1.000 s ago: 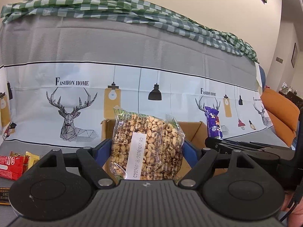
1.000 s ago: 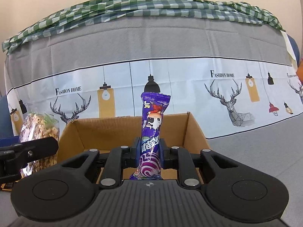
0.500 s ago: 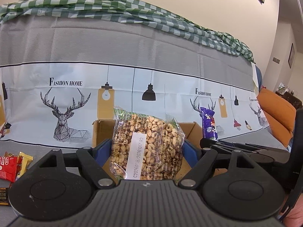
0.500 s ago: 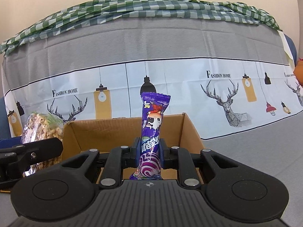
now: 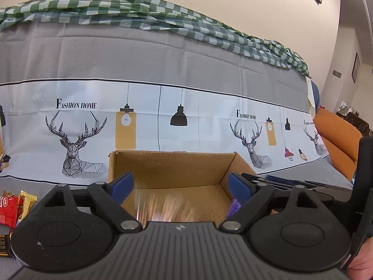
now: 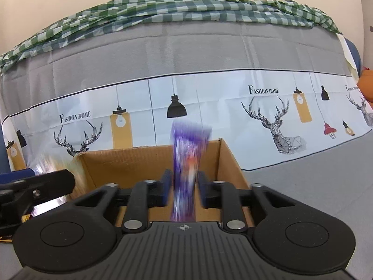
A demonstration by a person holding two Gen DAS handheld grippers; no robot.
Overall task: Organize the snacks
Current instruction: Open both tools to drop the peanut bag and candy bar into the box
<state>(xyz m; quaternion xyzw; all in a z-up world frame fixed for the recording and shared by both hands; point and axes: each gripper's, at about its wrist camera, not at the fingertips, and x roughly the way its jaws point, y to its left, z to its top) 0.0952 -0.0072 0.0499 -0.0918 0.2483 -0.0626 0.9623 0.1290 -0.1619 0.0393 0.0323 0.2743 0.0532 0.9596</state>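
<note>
Left wrist: backdrop cloth (image 5: 163,107) reads "FASHION HOME"

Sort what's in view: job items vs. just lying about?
Job: cardboard box; puffed-snack bag, blurred, dropping from the left gripper; purple snack packet, blurred between the right gripper jaws; red and yellow snack packs.

Lying about: deer-print cloth; green checked cloth; orange cushion.

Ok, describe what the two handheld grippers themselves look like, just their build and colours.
Both match. The left gripper has a ribbed dark grey body with a small round crosshair mark, two black round discs, black linkage arms with silver rivets, and blue finger pads. The right gripper shows the same ribbed body, discs, rivets and blue pads. No cables are visible; bare skin shows at the left view's lower right corner.
</note>
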